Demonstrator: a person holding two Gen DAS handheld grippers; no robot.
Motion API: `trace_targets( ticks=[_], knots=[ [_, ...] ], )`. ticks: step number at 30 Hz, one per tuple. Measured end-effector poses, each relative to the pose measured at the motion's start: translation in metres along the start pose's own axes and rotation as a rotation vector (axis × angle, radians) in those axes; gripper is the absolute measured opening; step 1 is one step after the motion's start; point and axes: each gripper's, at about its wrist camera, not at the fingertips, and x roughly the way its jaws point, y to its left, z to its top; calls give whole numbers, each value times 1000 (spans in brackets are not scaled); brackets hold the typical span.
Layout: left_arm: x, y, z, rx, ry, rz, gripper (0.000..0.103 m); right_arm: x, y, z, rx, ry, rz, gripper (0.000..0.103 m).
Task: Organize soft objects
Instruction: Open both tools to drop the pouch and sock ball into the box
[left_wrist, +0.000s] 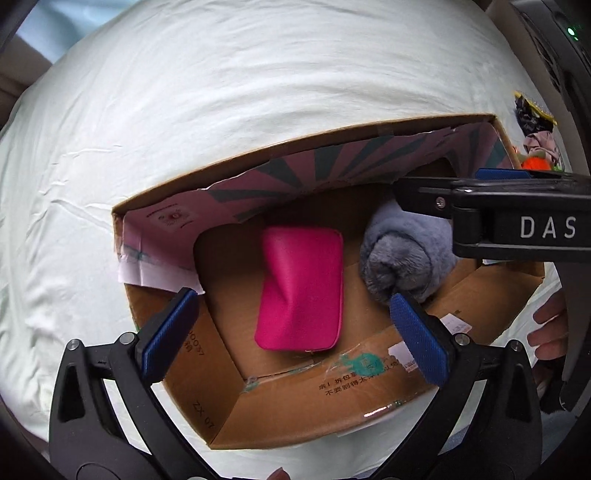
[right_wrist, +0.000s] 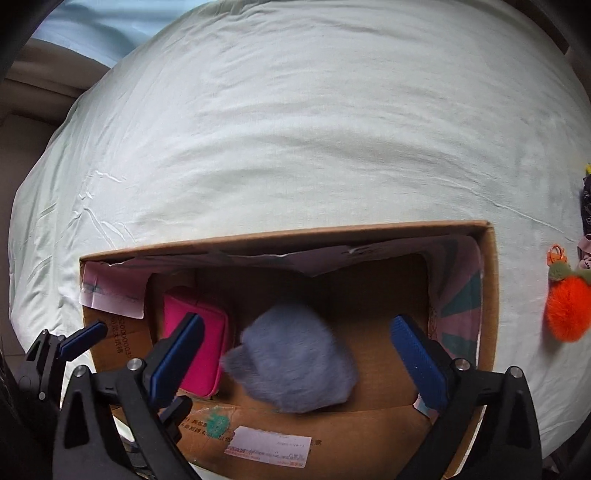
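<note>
Both grippers were open and held nothing. The right gripper (right_wrist: 295, 350) hung over the cardboard box (right_wrist: 489, 295) on the bed; the grey plush toy (right_wrist: 291, 365) lay between its fingers, the pink pouch (right_wrist: 195, 354) left. The left gripper (left_wrist: 291, 336) framed the pouch (left_wrist: 301, 291).

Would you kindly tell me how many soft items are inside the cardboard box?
2: the pink pouch at left, the grey plush at right. Others may be hidden.
</note>
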Motion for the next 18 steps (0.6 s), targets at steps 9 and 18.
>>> trace_targets(
  ticks=[9,18],
  knots=[
    [-15,-6,-9,1,-20,9,103,-17,4,-11,-12,-35,-11,101],
    [-77,4,-28,-54,-130,20,103,-63,15,-27,-59,-123,-30,101]
  ],
)
